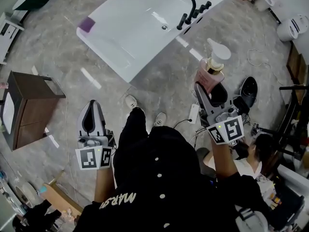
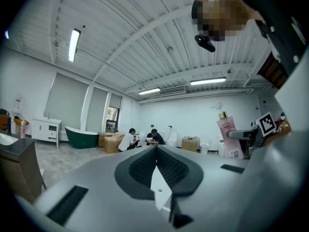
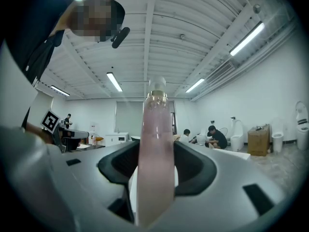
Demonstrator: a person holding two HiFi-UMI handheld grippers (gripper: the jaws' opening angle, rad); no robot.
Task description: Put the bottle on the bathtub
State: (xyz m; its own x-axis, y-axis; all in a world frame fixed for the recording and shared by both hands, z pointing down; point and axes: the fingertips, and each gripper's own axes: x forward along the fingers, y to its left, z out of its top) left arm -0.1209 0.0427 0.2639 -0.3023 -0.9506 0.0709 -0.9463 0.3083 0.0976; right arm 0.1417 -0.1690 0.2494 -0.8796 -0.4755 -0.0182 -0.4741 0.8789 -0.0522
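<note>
Bottle [image 1: 207,74]: one, in right hand-held gripper [image 1: 211,89]

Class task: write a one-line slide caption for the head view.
Right gripper holds a pink pump bottle short of the white bathtub; left gripper shut, empty.

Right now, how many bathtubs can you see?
2. A white bathtub lies on the floor in the head view; a dark green bathtub stands near the far wall in the left gripper view. Others may be hidden.

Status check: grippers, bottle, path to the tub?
Right gripper shut on upright pink pump bottle. Left gripper shut, empty. White bathtub ahead, grey floor between.
</note>
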